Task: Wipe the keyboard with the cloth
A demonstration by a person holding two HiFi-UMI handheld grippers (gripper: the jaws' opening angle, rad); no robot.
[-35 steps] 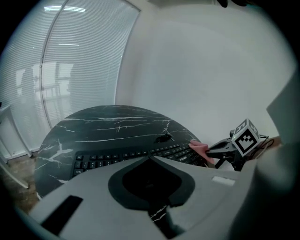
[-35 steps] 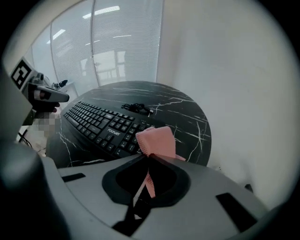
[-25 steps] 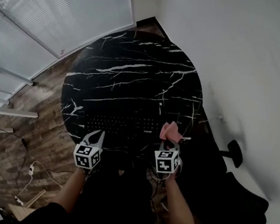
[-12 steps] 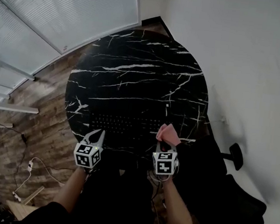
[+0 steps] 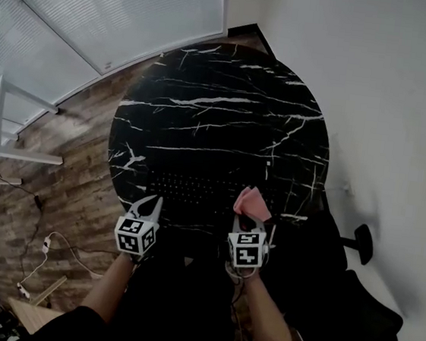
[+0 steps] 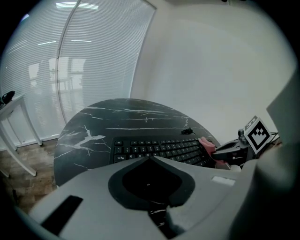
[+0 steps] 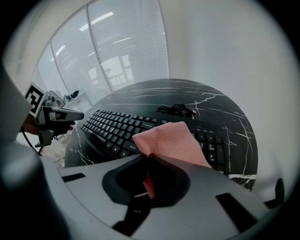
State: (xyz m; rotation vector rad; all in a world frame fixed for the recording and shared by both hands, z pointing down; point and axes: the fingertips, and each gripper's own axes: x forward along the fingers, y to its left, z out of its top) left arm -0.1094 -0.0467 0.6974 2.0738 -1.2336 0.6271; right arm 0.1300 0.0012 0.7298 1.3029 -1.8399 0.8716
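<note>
A round black counter [image 5: 219,121] with thin white lines in it fills the middle of the head view. A black keyboard [image 7: 112,126] lies on it, close to the edge near the person.

The right gripper [image 5: 247,223] is squeezed tight on a pink cloth [image 7: 171,140]. From above, the cloth looks like a small pink bump at the right end of the keyboard. The right gripper view shows much more. There the cloth comes out from between the jaws, spreads wide and flat over the keys on the right side, and a bit of it hangs down inside the gripper. That view also shows a small bundle of black cable [image 7: 176,110] on the counter just behind the keyboard. In the head view the cable is too dark to pick out.

The left gripper [image 5: 152,202] is at the left end of the keyboard, by the near edge of the counter. Its own view shows its jaws pressed together with nothing held between them. That view looks along the rows of keys and sees the cloth and the right gripper far over on the right.

Only the head view shows both of the person's arms, a black chair [image 5: 364,321] on the right and the wooden floor [image 5: 72,196] on the left. White blinds [image 5: 140,5] show in all three views.
</note>
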